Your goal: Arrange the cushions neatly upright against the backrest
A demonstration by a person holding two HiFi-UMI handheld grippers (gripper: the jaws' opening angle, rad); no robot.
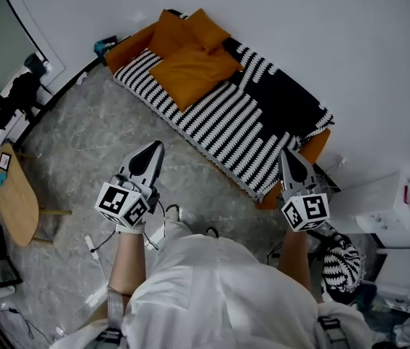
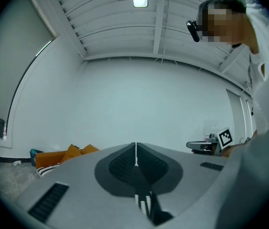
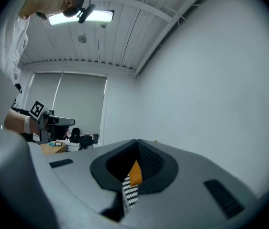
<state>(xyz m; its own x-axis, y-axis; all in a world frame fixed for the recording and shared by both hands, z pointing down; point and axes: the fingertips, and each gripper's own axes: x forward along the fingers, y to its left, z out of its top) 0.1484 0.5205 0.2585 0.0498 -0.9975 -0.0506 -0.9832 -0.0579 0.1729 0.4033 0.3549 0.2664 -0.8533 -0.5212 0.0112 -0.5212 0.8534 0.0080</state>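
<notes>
An orange sofa [image 1: 126, 47] under a black-and-white striped throw [image 1: 227, 118] stands against the white wall. At its far left end one orange cushion [image 1: 194, 71] lies flat on the seat, and two more [image 1: 174, 32] lean behind it at the backrest. My left gripper [image 1: 157, 145] hovers over the floor in front of the sofa, shut and empty. My right gripper [image 1: 285, 153] hangs above the sofa's near right end, also shut and empty. In the left gripper view the jaws [image 2: 135, 149] meet with nothing between them, and the cushions [image 2: 79, 151] show low at the left.
A small wooden side table [image 1: 14, 195] stands on the grey floor at the left, with black camera gear [image 1: 9, 97] behind it. A black-and-white patterned item [image 1: 342, 266] lies on the floor at the right, next to white furniture [image 1: 408, 217]. Cables trail near my feet.
</notes>
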